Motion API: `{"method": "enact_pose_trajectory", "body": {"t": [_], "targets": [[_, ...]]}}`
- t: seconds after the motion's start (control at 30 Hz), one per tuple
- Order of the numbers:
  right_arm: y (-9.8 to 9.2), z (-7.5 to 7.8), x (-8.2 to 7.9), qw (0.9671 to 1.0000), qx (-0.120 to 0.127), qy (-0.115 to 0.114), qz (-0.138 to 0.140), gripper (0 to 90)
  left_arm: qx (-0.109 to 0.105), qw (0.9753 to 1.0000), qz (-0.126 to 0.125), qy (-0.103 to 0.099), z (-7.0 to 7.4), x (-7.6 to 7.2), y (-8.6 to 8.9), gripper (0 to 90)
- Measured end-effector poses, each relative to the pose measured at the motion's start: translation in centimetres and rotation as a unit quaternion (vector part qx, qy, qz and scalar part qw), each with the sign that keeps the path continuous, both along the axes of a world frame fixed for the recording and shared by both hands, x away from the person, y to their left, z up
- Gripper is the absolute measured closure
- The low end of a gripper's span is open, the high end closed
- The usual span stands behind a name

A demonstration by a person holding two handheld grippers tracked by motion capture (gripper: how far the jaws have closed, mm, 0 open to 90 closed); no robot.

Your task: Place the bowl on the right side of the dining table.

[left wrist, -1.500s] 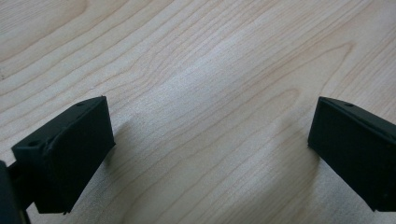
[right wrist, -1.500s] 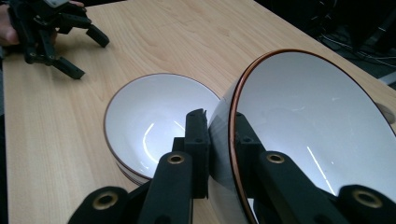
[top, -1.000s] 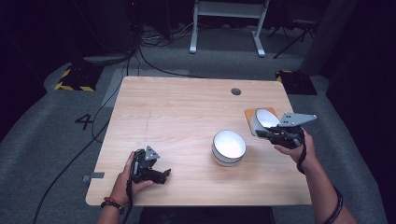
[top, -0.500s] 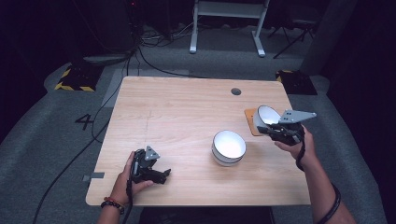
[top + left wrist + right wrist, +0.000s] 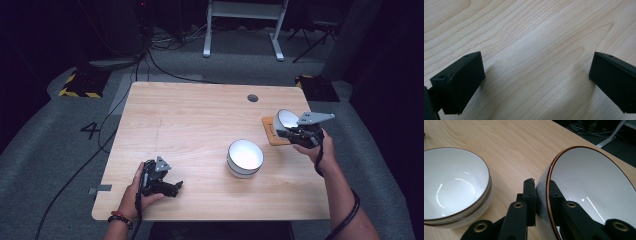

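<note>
My right gripper [image 5: 286, 132] is shut on the rim of a white bowl [image 5: 288, 119] with a brown edge and holds it tilted above an orange mat [image 5: 269, 134] at the table's right side. In the right gripper view the jaws [image 5: 541, 188] pinch the wall of that bowl [image 5: 591, 185], one inside and one outside. A stack of matching white bowls [image 5: 245, 157] [image 5: 454, 182] stands mid-table, to its left. Near the front left edge, my left gripper [image 5: 175, 186] [image 5: 536, 72] rests open on bare wood with nothing between its fingers [image 5: 461, 80].
The wooden table [image 5: 190, 120] has a round cable hole [image 5: 252, 98] at the back right. Cables [image 5: 100, 145] trail over the grey floor to the left. A white desk frame [image 5: 245, 25] stands beyond the far edge.
The right gripper has lifted the bowl slightly higher above the mat. The left gripper has not moved.
</note>
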State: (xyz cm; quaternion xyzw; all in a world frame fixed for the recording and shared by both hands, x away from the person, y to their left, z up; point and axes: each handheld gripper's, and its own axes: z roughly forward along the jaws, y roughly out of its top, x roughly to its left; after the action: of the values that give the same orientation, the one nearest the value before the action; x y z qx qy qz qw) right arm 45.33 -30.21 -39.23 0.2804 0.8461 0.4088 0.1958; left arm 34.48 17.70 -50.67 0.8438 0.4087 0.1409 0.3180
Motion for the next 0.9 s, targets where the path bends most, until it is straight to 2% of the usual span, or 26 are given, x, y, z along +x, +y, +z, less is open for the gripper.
{"method": "enact_pose_trajectory", "body": {"t": [0.13, 0.37, 0.5, 0.9], "targets": [[0.0, -0.3, 0.7, 0.9998, -0.014, 0.003, -0.011, 80.9, 0.0, 1.0, 0.0, 0.001, 0.0, 0.0, 0.0, 0.3], [0.0, -0.9, 2.0, 0.9995, -0.018, 0.011, -0.022, 81.0, 0.0, 1.0, 0.0, 0.0, 0.0, 0.0, 0.0, 0.3], [0.1, -1.2, 2.6, 0.999, -0.03, 0.013, -0.03, 81.0, 0.0, 1.0, 0.0, 0.0, 0.0, 0.0, 0.0, 0.3], [-0.5, -1.6, 4.5, 0.9976, -0.037, 0.021, -0.055, 81.0, 0.001, 1.0, -0.001, 0.001, 0.0, 0.0, 0.0, 0.3]]}}
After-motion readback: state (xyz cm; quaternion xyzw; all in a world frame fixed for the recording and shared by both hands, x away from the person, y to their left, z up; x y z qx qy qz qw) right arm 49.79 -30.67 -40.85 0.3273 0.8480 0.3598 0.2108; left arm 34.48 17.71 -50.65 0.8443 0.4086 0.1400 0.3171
